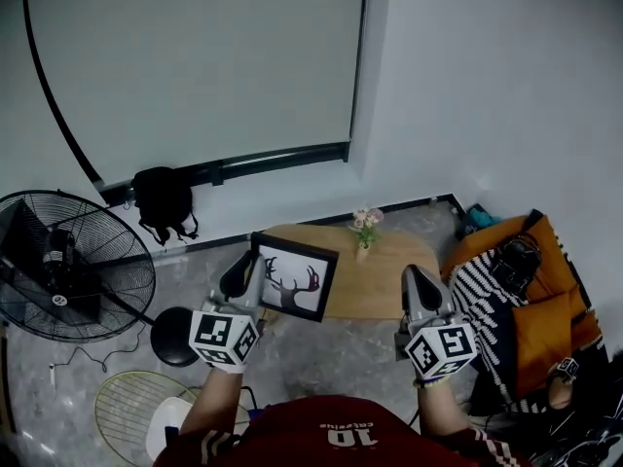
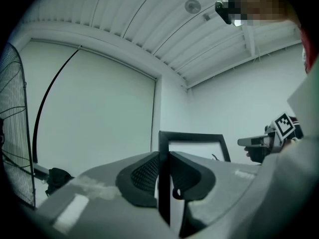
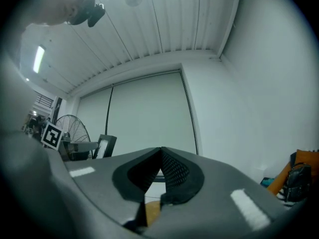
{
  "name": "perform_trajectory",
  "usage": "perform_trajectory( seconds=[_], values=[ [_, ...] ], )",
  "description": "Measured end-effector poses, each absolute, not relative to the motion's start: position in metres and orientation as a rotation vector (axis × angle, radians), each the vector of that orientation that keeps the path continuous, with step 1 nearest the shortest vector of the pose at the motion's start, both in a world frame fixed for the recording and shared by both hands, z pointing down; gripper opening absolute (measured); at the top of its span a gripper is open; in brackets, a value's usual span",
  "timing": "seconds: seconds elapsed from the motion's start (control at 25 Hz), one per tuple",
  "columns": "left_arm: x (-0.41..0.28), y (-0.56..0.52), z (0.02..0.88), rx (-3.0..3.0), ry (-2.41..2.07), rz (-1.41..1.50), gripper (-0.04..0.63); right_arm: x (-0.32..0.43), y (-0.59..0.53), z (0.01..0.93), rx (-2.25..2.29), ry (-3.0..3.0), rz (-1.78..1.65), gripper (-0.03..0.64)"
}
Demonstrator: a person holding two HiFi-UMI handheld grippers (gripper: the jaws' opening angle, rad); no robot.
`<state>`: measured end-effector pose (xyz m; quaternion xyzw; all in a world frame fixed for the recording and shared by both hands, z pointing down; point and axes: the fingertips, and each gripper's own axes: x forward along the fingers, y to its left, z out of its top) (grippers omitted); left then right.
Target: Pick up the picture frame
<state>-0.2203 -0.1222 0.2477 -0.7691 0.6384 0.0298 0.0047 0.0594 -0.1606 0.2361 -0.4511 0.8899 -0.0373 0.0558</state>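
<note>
Left tongs point(image 2: 163, 156) clamped on the left edge of the picture frame point(image 1: 295, 282), which hangs upright in the air by the wooden table point(image 1: 389, 290). Right tongs point(image 3: 160, 153) closed, empty. Frame probably light, stiff, fragile if glazed; best gripped by its rim.

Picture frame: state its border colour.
The picture frame has a black border around a white deer print; best seen in the head view.
</note>
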Motion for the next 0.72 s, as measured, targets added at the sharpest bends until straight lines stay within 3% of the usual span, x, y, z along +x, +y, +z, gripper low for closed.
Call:
perform_trajectory(
  seconds=[0.72],
  values=[
    [-0.219, -0.133, 0.266, -2.413, 2.017, 0.097, 0.069, 0.059, -0.166, 0.266, -1.389, 2.766, -0.158, -0.006]
  ],
)
